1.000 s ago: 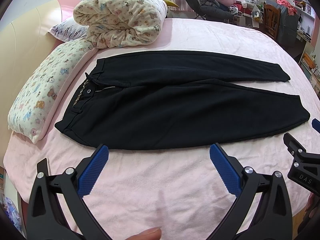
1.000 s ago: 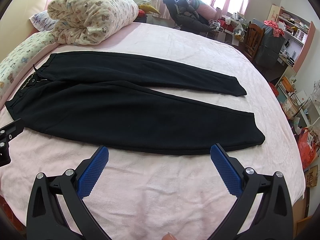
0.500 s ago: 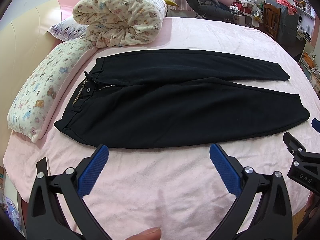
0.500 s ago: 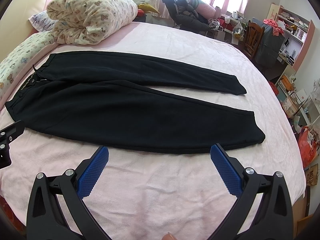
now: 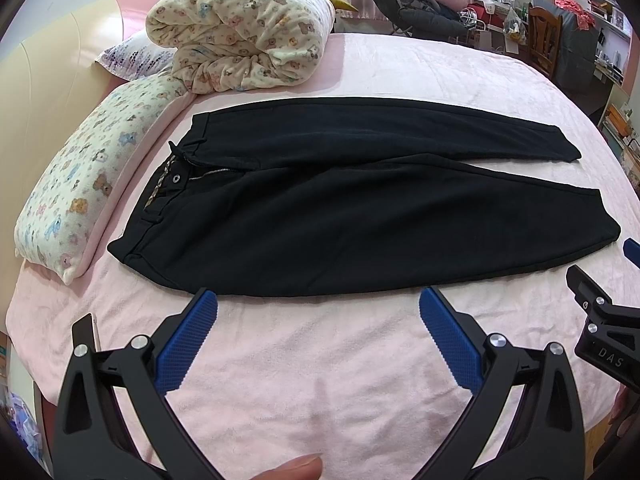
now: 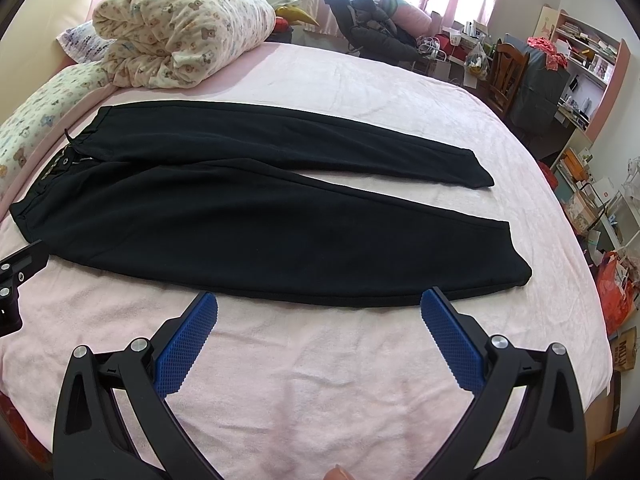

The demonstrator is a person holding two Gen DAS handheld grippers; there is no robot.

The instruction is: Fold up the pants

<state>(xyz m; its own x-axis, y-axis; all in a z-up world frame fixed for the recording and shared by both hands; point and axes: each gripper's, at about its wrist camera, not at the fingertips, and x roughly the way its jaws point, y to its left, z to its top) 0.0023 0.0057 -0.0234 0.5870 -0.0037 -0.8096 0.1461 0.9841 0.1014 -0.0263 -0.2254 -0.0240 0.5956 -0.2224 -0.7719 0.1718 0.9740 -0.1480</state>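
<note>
While both grippers hung low over the near edge of the bed, neither one held anything. The left gripper [image 5: 318, 304] had its two blue pads spread wide apart, with only pink blanket [image 5: 320, 380] between them. The right gripper [image 6: 319, 306] was spread wide the same way, and its blue fingertips [image 6: 434, 306] sat just short of the near edge of the cloth. A fingertip of the person [image 5: 292, 468] showed at the very bottom of the left view. In that same view a bit of the right gripper poked in from the right side, near the cuff of the closer leg. Just past the pads lay the black pants [image 5: 360, 216], spread out flat on the pink blanket. Their waist [image 5: 160, 196] pointed to the left, close to a long pillow [image 5: 80, 184] with little bears on it. The zipper at the waist looked open. The two legs ran off to the right and split apart a little, so a thin strip of pink showed between them. The closer leg was wider and its cuff [image 6: 516, 264] came nearer to the right gripper. Behind the waist sat a rolled-up quilt [image 5: 244, 32] with bears on it, too. Far back, past the bed, stood a wooden chair [image 6: 508, 68] and shelves [image 6: 588, 48] full of things.
</note>
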